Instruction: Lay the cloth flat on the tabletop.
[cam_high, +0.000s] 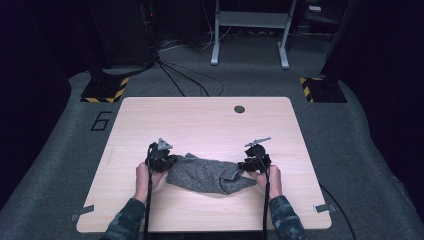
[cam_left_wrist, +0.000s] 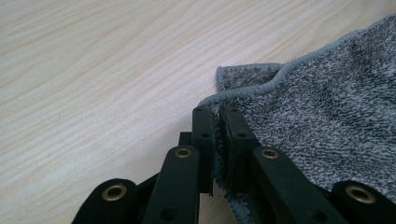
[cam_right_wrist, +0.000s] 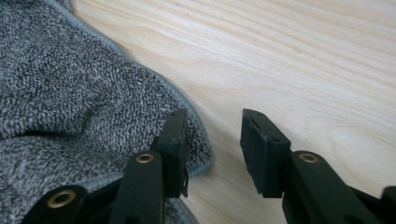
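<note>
Cloth: mottled grey terry towel (cam_high: 207, 175) with a stitched hem, rumpled, on the near half of the pale wood-grain bench (cam_high: 200, 120).
Left hand-held gripper (cam_left_wrist: 215, 122): black jaws pinching the towel's hemmed edge.
Right hand-held gripper (cam_right_wrist: 212, 135): jaws spread, one resting on the towel's border, the other over bare wood.

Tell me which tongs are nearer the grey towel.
Left. The left tongs are shut on the towel's hemmed edge, so they touch it. The right tongs stand open at the towel's other end, one jaw over its edge, the other over bare table.
</note>
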